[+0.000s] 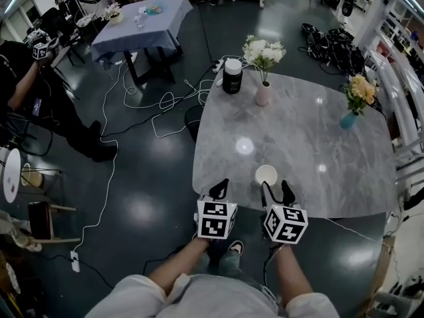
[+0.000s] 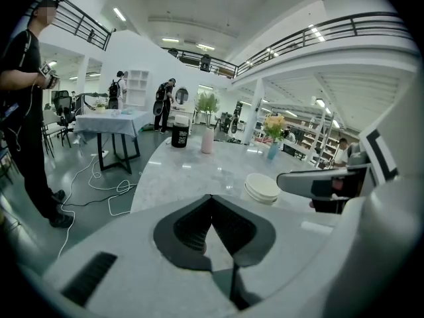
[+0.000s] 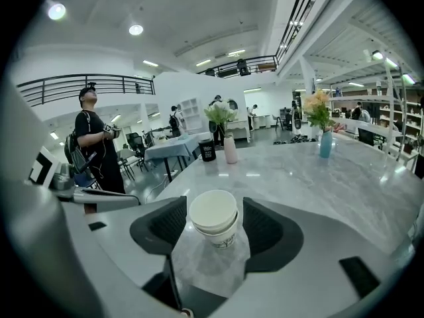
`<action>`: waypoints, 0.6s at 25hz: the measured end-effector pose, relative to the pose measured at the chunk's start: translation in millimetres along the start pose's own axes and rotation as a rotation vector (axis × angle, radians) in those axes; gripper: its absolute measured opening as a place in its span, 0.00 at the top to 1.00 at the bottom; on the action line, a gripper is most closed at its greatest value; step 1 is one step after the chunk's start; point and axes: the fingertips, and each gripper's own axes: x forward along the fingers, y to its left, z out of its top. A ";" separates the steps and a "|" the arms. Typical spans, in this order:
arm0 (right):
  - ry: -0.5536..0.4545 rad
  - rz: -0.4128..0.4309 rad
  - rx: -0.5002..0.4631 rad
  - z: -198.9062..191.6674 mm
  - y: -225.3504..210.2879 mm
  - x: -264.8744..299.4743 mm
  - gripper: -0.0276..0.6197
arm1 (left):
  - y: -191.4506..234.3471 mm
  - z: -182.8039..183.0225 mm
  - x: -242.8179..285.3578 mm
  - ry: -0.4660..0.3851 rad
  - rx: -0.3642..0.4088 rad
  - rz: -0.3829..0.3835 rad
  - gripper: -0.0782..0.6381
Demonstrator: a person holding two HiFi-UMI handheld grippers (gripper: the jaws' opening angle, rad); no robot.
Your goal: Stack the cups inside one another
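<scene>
One grey marble table (image 1: pixel 318 131) spreads ahead of both tongs, the left gripper (image 1: pixel 221 184) at its near edge with jaws pinched together on nothing, the right gripper (image 1: pixel 275 187) spread wide around the nested white cups (image 3: pixel 213 217), which stand free between its jaws.

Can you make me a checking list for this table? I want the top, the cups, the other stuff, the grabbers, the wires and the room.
Surface: grey marble table, shiny.
Job's things: white paper cups, nested in one upright stack near the front edge.
Clutter: black canister, pink vase with white flowers, blue vase with yellow flowers, all at the far side.
Grippers: left gripper shut, holding nothing; right gripper open, stack between its fingers, gaps on both sides.
Cables: white cables looped on the floor.
Surroundings: blue-clothed table, person in black.
</scene>
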 end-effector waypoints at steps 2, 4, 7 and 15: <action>-0.004 -0.005 -0.005 1.7 -1.2 -5.6 0.58 | -2.7 1.4 -3.4 -0.007 0.002 -0.001 0.90; -0.016 -0.003 -0.001 5.6 -1.3 -11.1 0.58 | -5.0 4.2 -7.2 -0.016 0.002 -0.002 0.90; -0.045 -0.005 0.011 13.7 -0.3 -18.9 0.58 | -6.0 8.6 -13.4 -0.028 0.005 -0.005 0.90; -0.108 -0.031 0.008 26.1 2.0 -43.0 0.66 | -10.7 17.4 -32.0 -0.074 0.018 -0.016 0.90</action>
